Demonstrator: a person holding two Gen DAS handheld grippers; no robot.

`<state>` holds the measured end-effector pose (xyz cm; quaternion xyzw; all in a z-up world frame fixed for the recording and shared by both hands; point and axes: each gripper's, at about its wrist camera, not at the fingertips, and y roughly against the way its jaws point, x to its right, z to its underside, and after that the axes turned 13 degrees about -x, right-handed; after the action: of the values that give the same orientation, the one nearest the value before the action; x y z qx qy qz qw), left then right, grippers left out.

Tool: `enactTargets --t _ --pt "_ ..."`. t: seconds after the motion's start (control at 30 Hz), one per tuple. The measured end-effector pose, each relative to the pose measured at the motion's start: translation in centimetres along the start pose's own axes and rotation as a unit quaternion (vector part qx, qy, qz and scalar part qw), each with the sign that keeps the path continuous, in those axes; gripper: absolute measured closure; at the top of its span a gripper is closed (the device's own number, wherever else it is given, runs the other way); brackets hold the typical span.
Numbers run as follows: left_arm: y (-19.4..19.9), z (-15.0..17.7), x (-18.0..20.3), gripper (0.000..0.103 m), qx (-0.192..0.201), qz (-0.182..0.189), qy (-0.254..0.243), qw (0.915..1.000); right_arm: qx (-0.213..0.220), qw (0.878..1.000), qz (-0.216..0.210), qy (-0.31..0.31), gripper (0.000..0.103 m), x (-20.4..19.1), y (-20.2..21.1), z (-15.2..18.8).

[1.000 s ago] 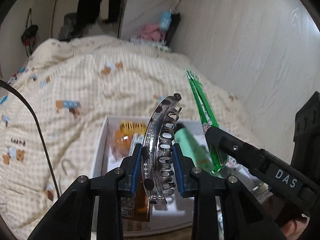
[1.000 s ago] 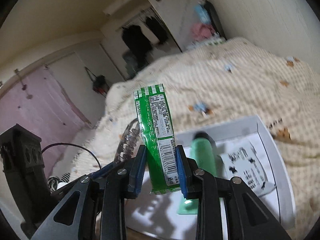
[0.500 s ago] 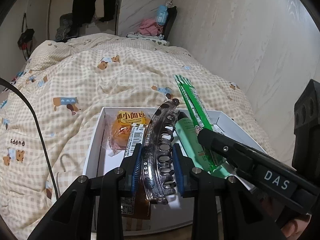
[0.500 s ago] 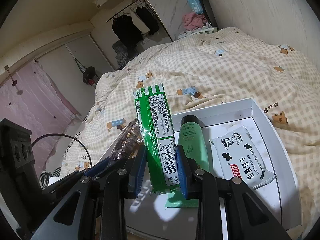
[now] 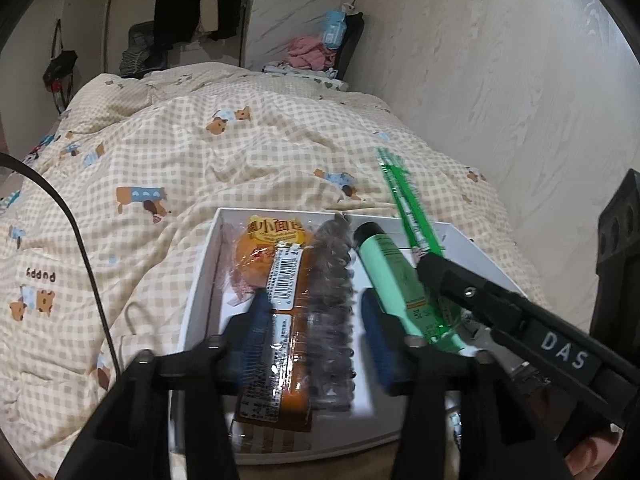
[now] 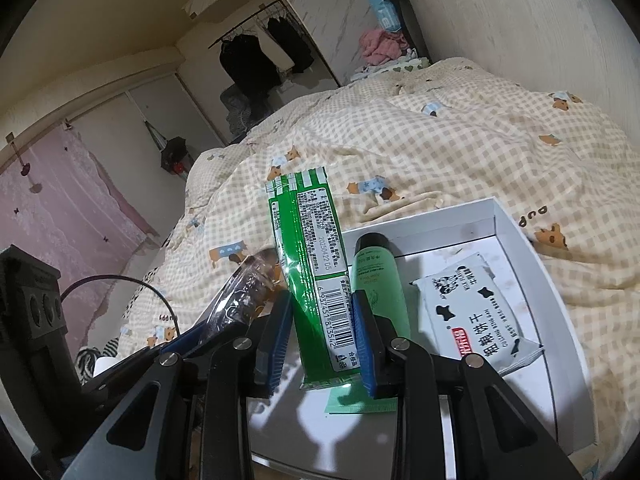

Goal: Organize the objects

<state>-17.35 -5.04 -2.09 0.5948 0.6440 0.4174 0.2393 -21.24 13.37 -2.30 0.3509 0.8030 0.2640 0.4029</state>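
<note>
Two jaws over white box [image 5: 200,280]: left opening around hair clip [image 5: 330,312] (blurred), right clenching green packet [image 6: 316,280].

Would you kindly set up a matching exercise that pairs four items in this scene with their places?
Things:
1. hair claw
2. green packet
3. mint tube
4. biscuit pack

Places:
A. lying by the box's right wall
B. upright in the right tongs
C. between the opening left tongs
D. lying mid-box, black cap away

Pairs: 1-C, 2-B, 3-D, 4-A
</note>
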Motion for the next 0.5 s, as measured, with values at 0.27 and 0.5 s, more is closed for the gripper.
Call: enactTargets --t 0.27,0.5 --pt "1.0 0.0 -0.6 0.037 0.019 -0.002 0.013 0.9997 0.021 1.000 -0.016 -0.001 0.051 0.0 1.1 -0.1" --pt "5.5 -0.4 0.1 0.033 0.088 -0.042 -0.015 0.9951 0.098 0.993 -0.056 0.027 0.040 -1.5 6.0 -1.6"
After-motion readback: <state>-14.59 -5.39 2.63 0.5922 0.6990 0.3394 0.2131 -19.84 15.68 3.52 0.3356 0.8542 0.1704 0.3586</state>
